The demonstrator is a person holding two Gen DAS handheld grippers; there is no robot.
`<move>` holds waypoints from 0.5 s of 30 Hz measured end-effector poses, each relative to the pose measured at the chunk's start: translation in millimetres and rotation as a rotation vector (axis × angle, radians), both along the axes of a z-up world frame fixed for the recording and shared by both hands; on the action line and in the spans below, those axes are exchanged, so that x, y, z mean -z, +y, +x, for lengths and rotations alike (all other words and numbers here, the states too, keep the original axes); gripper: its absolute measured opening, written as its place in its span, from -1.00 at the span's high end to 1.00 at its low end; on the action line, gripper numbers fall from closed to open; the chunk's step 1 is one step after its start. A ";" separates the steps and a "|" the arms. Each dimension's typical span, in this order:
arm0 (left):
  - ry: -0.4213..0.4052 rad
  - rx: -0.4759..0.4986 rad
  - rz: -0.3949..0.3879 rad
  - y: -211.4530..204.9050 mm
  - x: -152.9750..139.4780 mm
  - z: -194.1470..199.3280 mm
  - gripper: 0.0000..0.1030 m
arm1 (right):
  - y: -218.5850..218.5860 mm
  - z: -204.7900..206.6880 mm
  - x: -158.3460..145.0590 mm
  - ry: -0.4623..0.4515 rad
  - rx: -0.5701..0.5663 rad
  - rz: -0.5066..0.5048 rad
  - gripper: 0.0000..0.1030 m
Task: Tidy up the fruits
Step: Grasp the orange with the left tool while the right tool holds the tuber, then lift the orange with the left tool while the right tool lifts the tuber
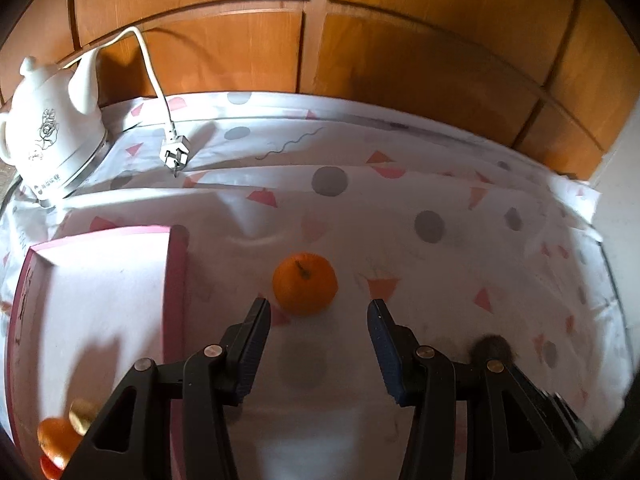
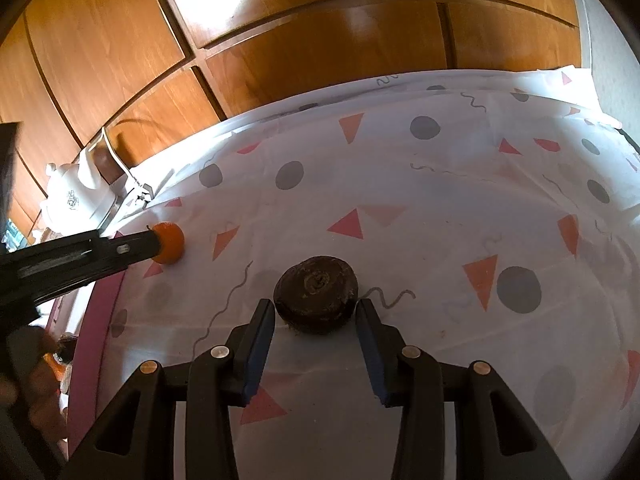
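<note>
An orange [image 1: 305, 283] lies on the patterned tablecloth just ahead of my left gripper [image 1: 320, 307], which is open and empty. A pink-rimmed tray [image 1: 178, 264] lies to its left, holding an orange fruit [image 1: 56, 438] and a golden one [image 1: 82, 414] at its near corner. A dark brown round fruit [image 2: 316, 294] lies between the tips of my right gripper [image 2: 316, 307], which is open around it. The right wrist view also shows the orange [image 2: 170, 242] and the left gripper's arm [image 2: 80, 260] at the left. The dark fruit shows partly in the left wrist view [image 1: 492, 350].
A white ceramic kettle [image 1: 50, 132] with its cord and plug [image 1: 174, 156] stands at the back left. Wooden panelling [image 1: 320, 40] runs behind the table. The tablecloth [image 2: 440, 220] stretches to the right, ending at the table edge [image 1: 600, 208].
</note>
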State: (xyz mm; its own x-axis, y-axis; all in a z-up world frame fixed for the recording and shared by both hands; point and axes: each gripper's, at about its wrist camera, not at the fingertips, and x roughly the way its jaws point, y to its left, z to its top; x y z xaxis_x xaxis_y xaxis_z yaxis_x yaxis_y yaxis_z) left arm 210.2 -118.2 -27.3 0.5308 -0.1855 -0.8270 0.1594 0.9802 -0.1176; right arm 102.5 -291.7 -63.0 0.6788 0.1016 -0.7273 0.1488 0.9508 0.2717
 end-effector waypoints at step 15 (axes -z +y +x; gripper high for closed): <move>-0.011 -0.027 0.048 -2.6 21.0 4.7 0.25 | 0.7 -0.3 -0.2 0.004 0.000 -0.001 0.17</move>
State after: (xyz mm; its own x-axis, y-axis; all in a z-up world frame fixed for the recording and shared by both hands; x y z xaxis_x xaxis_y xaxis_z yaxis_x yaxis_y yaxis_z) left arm 214.9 -120.8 -48.3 0.5444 -0.1311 -0.8285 0.1335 0.9887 -0.0688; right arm 102.1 -291.0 -62.8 0.6756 0.1011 -0.7303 0.1497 0.9511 0.2701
